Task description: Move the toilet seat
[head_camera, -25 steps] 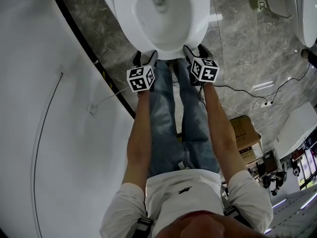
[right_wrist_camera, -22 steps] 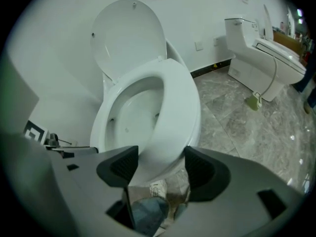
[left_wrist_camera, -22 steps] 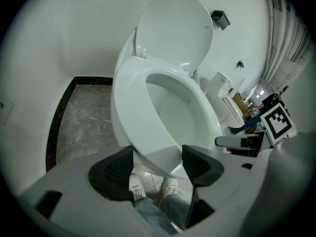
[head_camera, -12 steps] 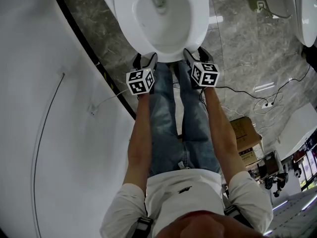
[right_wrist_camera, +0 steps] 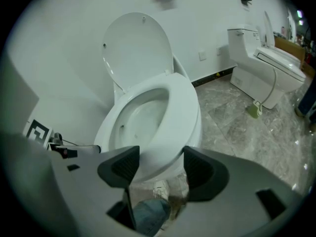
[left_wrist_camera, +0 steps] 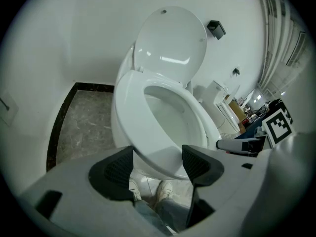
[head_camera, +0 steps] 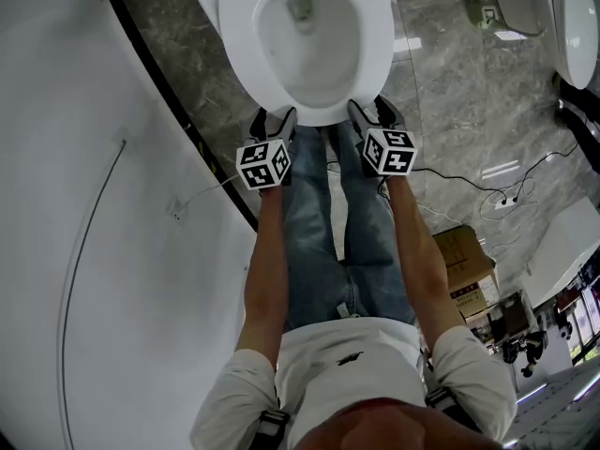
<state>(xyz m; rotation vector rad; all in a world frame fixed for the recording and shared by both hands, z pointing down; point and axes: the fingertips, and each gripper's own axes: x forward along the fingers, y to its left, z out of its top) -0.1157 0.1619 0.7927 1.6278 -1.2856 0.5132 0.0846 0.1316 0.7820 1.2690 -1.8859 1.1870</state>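
Toilet seat (head_camera: 234, 26), glossy white oval, rim between wide-open jaws: left hand-held gripper (head_camera: 274, 120), right hand-held gripper (head_camera: 373, 112)

Overhead camera, two low cameras facing toilet (head_camera: 234, 26)

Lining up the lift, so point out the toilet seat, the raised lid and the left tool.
toilet seat (head_camera: 377, 45), head view, right side of the ring.
lid (left_wrist_camera: 170, 46), left gripper view, middle of its inner face.
left tool (left_wrist_camera: 158, 156), left gripper view, midway between its open fingertips.
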